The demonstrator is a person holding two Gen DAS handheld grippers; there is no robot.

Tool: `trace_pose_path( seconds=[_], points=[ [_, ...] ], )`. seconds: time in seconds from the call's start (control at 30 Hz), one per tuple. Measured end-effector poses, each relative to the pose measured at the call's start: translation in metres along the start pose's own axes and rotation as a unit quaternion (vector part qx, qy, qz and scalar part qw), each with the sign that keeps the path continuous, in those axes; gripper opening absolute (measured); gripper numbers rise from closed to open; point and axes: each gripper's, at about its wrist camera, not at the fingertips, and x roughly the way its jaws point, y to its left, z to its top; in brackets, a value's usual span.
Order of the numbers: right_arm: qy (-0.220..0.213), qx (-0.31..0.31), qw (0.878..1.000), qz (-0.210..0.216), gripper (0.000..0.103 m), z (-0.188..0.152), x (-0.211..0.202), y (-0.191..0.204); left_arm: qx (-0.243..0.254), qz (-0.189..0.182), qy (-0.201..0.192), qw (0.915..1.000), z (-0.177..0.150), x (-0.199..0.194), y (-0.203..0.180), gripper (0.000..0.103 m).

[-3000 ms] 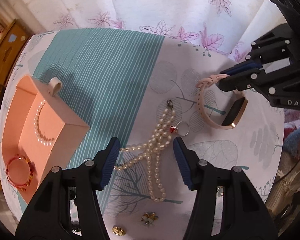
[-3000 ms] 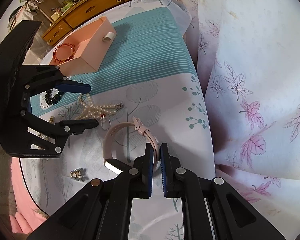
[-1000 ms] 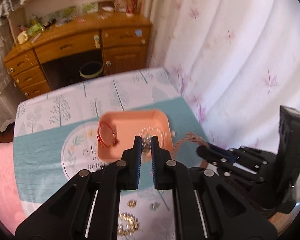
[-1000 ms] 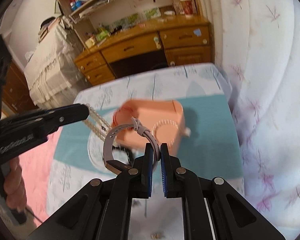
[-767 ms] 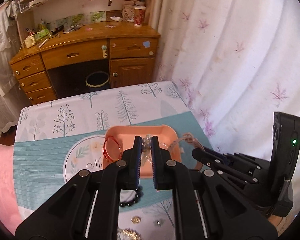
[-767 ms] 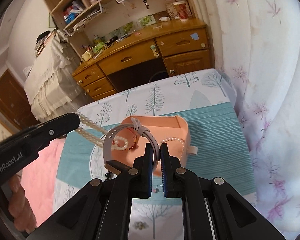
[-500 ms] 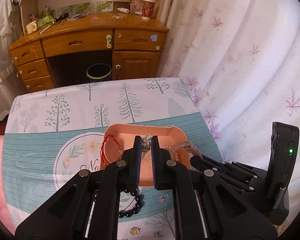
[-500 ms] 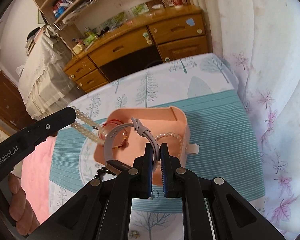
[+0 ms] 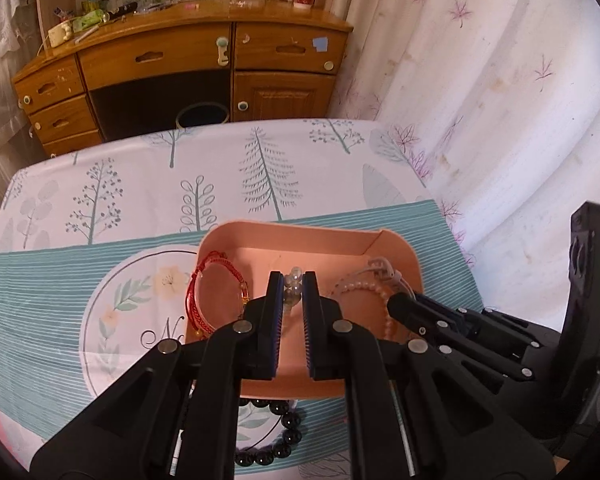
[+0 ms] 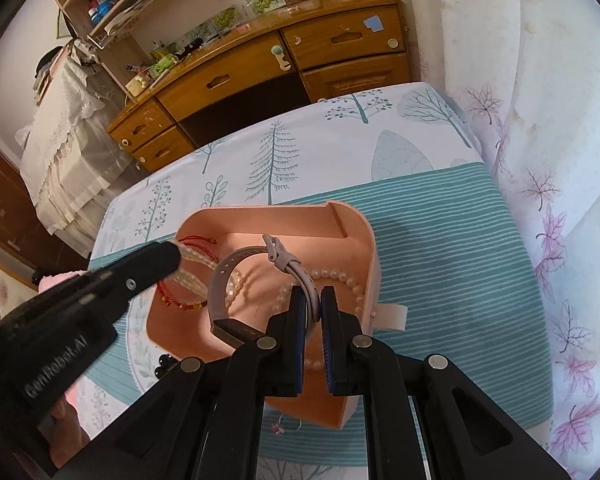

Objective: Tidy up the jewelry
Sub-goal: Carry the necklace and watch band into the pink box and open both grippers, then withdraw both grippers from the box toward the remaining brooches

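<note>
A pink open box [image 9: 404,254] [image 10: 364,236] sits on the teal-striped cloth. A red cord bracelet [image 9: 208,292] [image 10: 180,300] and a pearl bracelet [image 10: 340,278] lie inside it. My left gripper [image 9: 292,292] [image 10: 172,256] is shut on a pearl necklace [image 9: 294,280] [image 10: 196,270] hanging over the box. My right gripper [image 10: 312,308] [image 9: 396,304] is shut on the strap of a pink smart watch [image 10: 236,292] held over the box's right part.
A black bead bracelet [image 9: 276,444] and a small ring [image 10: 288,426] lie on the cloth near the box's front. A wooden desk [image 9: 180,60] stands beyond the table. A leaf-print curtain [image 10: 560,200] hangs at the right.
Both grippers picked up their pieces from the table, swung round toward the box, and have come lower and closer over it.
</note>
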Motion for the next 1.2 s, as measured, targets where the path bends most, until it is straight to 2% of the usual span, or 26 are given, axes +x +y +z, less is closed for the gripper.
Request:
trace_pose_path(
  seconds=[0.2, 0.3, 0.43, 0.53, 0.63, 0.7, 0.77, 0.93, 1.2],
  points=[
    [0.003, -0.001, 1.000, -0.008, 0.007, 0.004, 0.020, 0.002, -0.003, 0.005, 0.000, 1.0000, -0.004, 0.010, 0.002, 0.007],
    [0.013, 0.000, 1.000, -0.010, 0.013, 0.004, 0.028, 0.002, 0.005, -0.001, 0.006, 1.0000, -0.005, 0.011, 0.000, 0.008],
    [0.001, -0.001, 1.000, -0.006, 0.023, 0.003, 0.023, 0.004, 0.022, 0.007, 0.011, 0.9997, -0.010, 0.011, -0.005, 0.008],
    [-0.005, -0.004, 1.000, -0.005, 0.024, 0.003, 0.015, 0.004, 0.022, 0.004, 0.020, 0.9995, -0.013, 0.009, -0.005, 0.008],
    [-0.007, 0.000, 1.000, 0.002, 0.024, 0.002, 0.006, 0.002, 0.021, 0.001, 0.028, 0.9994, -0.016, 0.005, -0.005, 0.018],
    [-0.006, 0.002, 1.000, 0.009, 0.024, 0.001, 0.000, 0.000, 0.021, 0.002, 0.027, 0.9994, -0.021, -0.001, -0.003, 0.041],
    [-0.008, 0.001, 1.000, 0.012, 0.024, -0.003, -0.008, -0.002, 0.014, 0.003, 0.020, 0.9997, -0.026, -0.010, 0.000, 0.052],
    [-0.009, -0.012, 1.000, 0.020, 0.024, -0.025, -0.036, 0.000, -0.002, -0.002, 0.014, 0.9999, -0.038, -0.035, 0.007, 0.052],
    [0.004, -0.042, 0.999, 0.028, 0.024, -0.070, -0.074, 0.005, -0.004, 0.021, 0.000, 0.9998, -0.071, -0.080, 0.011, 0.052]
  ],
)
